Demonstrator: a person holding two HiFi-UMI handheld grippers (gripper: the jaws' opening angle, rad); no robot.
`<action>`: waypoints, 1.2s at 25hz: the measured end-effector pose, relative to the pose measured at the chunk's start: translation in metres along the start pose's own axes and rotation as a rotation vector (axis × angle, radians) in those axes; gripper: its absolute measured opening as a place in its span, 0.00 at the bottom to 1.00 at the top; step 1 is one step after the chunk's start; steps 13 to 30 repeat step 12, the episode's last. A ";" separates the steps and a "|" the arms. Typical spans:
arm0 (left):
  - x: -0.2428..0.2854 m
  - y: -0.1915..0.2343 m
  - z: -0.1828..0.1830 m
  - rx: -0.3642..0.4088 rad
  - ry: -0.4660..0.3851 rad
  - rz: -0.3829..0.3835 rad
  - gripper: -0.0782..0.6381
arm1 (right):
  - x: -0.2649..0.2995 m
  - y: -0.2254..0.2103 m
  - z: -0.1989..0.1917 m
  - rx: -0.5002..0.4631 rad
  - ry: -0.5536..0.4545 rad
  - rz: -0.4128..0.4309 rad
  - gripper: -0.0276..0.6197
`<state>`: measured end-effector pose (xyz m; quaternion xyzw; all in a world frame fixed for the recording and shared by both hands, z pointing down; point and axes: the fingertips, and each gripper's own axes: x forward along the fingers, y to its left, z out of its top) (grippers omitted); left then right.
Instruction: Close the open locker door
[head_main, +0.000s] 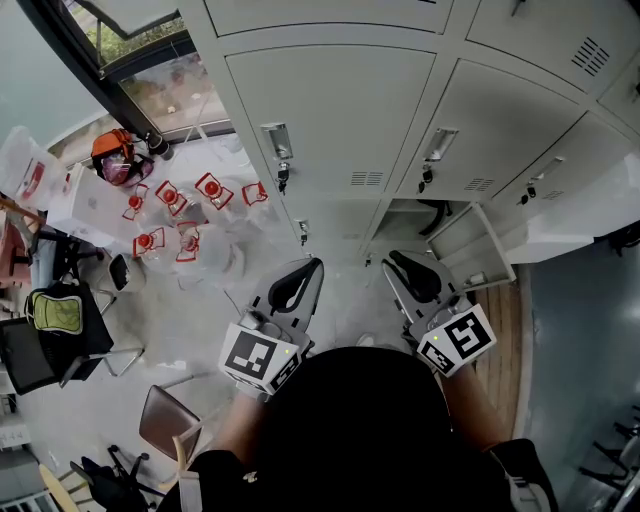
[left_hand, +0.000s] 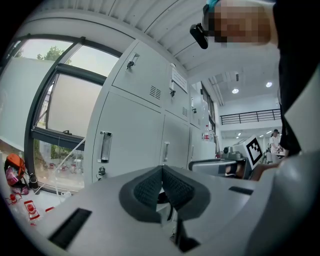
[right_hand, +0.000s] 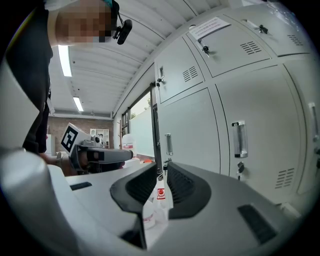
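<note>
While the left gripper (head_main: 314, 263) is hanging with fingers together and the right gripper (head_main: 393, 259) barely apart, both empty, I am judging the locker door (head_main: 480, 250) light, stiff, pushable at its free edge.

1. The person wears a black top (head_main: 350, 430) with dark sleeves that end above the forearms
2. The left gripper (head_main: 313, 264) and right gripper (head_main: 397, 260) have pale grey, wedge-shaped bodies, each with dark rectangular slots in its upper face
3. The jaws are lined with black, finely textured pads (left_hand: 147, 189) of curved outline
4. The left marker cube (head_main: 258, 357) and right marker cube (head_main: 457, 340) are white with black square patterns
5. A small black head camera (left_hand: 199, 36) sits beside a teal band
</note>
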<state>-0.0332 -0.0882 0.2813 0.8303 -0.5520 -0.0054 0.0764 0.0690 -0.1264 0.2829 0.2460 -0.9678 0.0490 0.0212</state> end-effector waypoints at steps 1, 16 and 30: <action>0.000 0.000 0.000 0.000 -0.002 0.000 0.14 | -0.001 0.000 0.000 0.001 -0.001 -0.002 0.16; -0.002 -0.006 -0.007 -0.005 0.006 -0.006 0.14 | -0.006 -0.002 -0.003 0.009 -0.010 -0.013 0.16; -0.002 -0.006 -0.007 -0.005 0.006 -0.006 0.14 | -0.006 -0.002 -0.003 0.009 -0.010 -0.013 0.16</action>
